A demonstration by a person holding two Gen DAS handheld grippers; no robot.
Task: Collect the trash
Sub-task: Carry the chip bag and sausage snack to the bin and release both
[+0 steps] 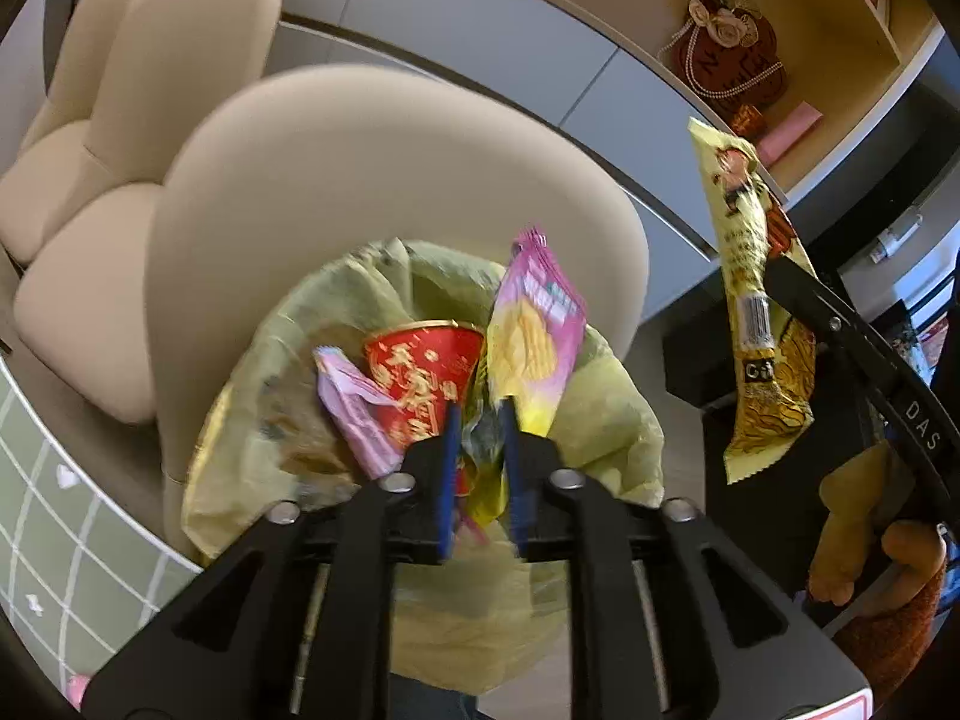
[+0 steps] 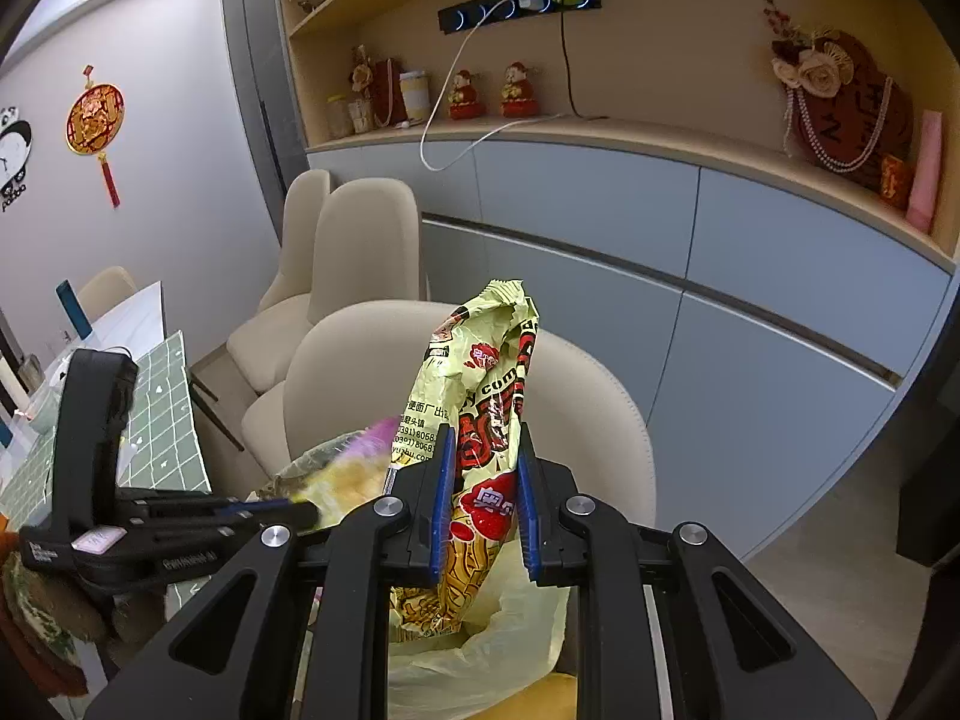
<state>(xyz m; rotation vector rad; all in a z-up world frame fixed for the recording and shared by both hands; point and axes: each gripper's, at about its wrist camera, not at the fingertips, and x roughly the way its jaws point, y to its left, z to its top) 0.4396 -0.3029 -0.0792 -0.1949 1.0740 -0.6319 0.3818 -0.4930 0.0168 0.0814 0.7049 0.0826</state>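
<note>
A yellow-green trash bag [image 1: 612, 420] stands open below my left gripper [image 1: 480, 408]. In it lie a red paper cup [image 1: 420, 372] and a small pink wrapper [image 1: 354, 408]. A pink and yellow chip packet [image 1: 534, 336] stands blurred at the tip of the left gripper's right finger, over the bag's mouth; the pads stand apart and do not press it. My right gripper [image 2: 483, 429] is shut on a yellow noodle-snack wrapper [image 2: 486, 372], held upright over the same bag [image 2: 516, 618]. The left wrist view shows that wrapper [image 1: 744, 240] hanging at the right.
A beige chair back [image 1: 360, 180] rises right behind the bag, with more beige chairs [image 2: 360, 252] beyond. A table with a green checked cloth [image 1: 48, 480] is at the left. Grey cabinets [image 2: 780, 300] and a shelf with ornaments run along the wall. A hand [image 1: 870, 528] holds the right gripper.
</note>
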